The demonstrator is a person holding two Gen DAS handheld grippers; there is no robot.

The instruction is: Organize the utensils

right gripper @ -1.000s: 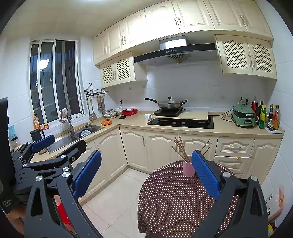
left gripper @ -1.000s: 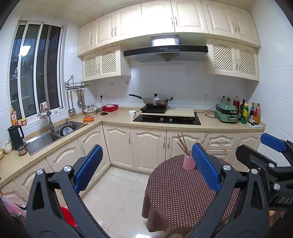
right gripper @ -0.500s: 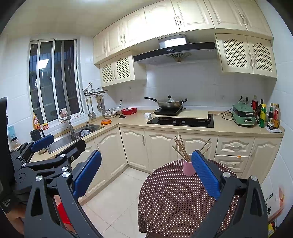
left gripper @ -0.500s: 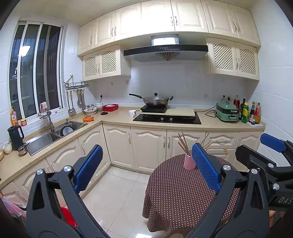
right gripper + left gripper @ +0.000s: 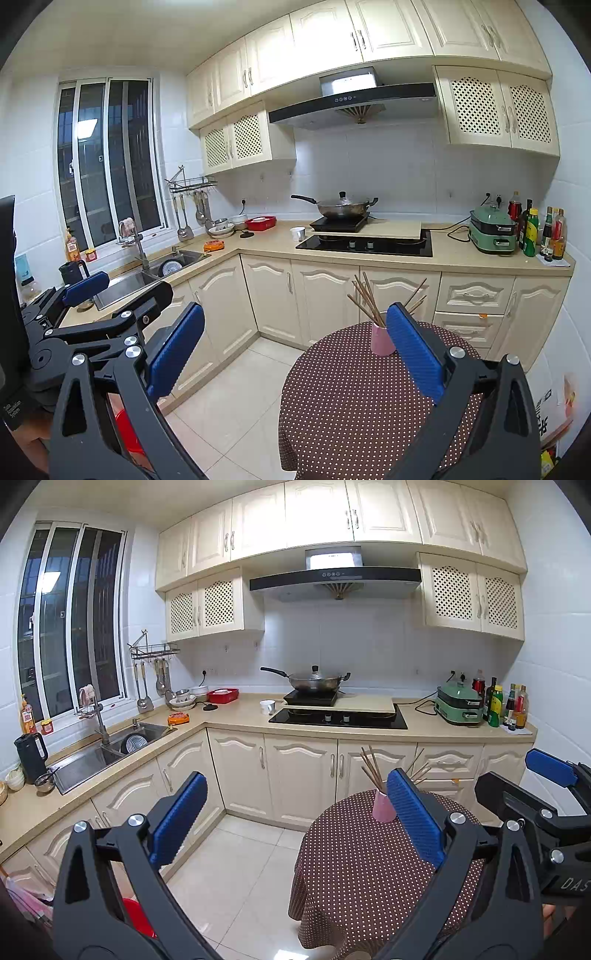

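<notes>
Almost nothing has moved since the earlier frames: both grippers hang in the same spots above the floor, and the view has only drifted a touch. At the far left, a black kettle [image 5: 30, 755] stands on the counter [image 5: 229, 716] beside the steel sink [image 5: 107, 751], with ladles hanging from a wall rack [image 5: 153, 651] above the corner. The left gripper [image 5: 295, 818] is held with its jaws wide, the blue pads far apart and nothing between them. Farther right on the counter sit a red tray [image 5: 222, 695], a white cup [image 5: 267, 707] and a lidded wok [image 5: 314, 680] on a portable burner over the black hob [image 5: 338, 719]. Below, a round table under a brown dotted cloth [image 5: 354, 864] carries a pink cup [image 5: 383, 806] near its far edge, and the wooden chopsticks [image 5: 370, 766] stand in it, fanned outward. The right gripper [image 5: 295, 343] also has its jaws wide and holds nothing; the pink cup shows just left of its right pad. At the far right, a green cooker [image 5: 459, 705] and a cluster of sauce bottles [image 5: 504, 707] stand on the counter.
</notes>
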